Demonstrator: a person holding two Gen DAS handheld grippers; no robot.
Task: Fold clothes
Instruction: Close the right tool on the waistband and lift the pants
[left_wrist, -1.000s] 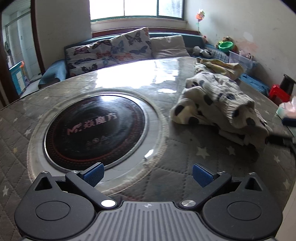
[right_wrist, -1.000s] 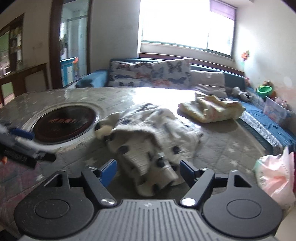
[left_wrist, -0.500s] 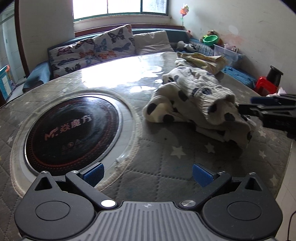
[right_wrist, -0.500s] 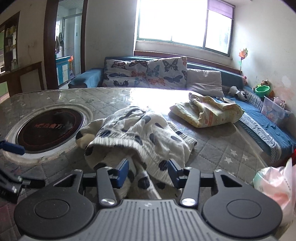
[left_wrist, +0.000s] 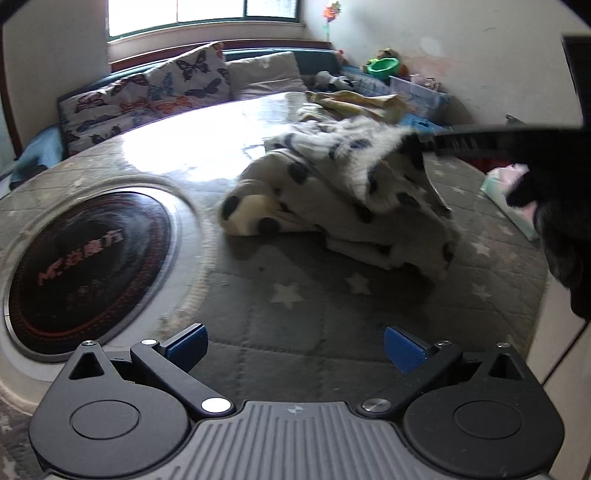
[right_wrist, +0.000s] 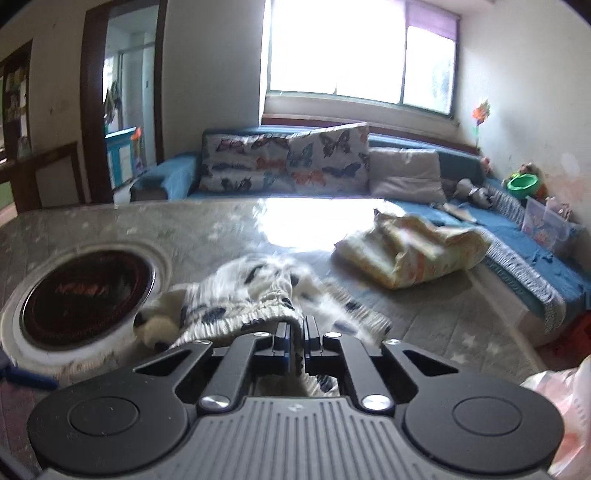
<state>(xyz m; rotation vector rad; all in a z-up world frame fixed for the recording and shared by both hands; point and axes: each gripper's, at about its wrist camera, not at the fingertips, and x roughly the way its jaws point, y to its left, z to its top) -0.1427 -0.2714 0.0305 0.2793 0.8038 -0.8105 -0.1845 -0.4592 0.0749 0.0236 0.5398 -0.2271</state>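
A cream garment with dark spots (left_wrist: 332, 192) lies crumpled on the quilted table cover (left_wrist: 295, 295). My right gripper (right_wrist: 296, 334) is shut on its ribbed edge (right_wrist: 255, 314) and lifts that edge off the table; it also shows in the left wrist view (left_wrist: 417, 144) coming in from the right. My left gripper (left_wrist: 293, 345) is open and empty, low over the table, short of the garment. A second, yellow garment (right_wrist: 413, 251) lies bunched farther back on the table.
A round black hotplate (left_wrist: 85, 258) is set in the table at the left. A pink and green bag (left_wrist: 513, 192) sits at the right table edge. A blue sofa with butterfly cushions (right_wrist: 288, 162) stands behind the table.
My right gripper has closed on the spotted garment's ribbed edge and raised it. My left gripper has swung toward the garment and stayed open.
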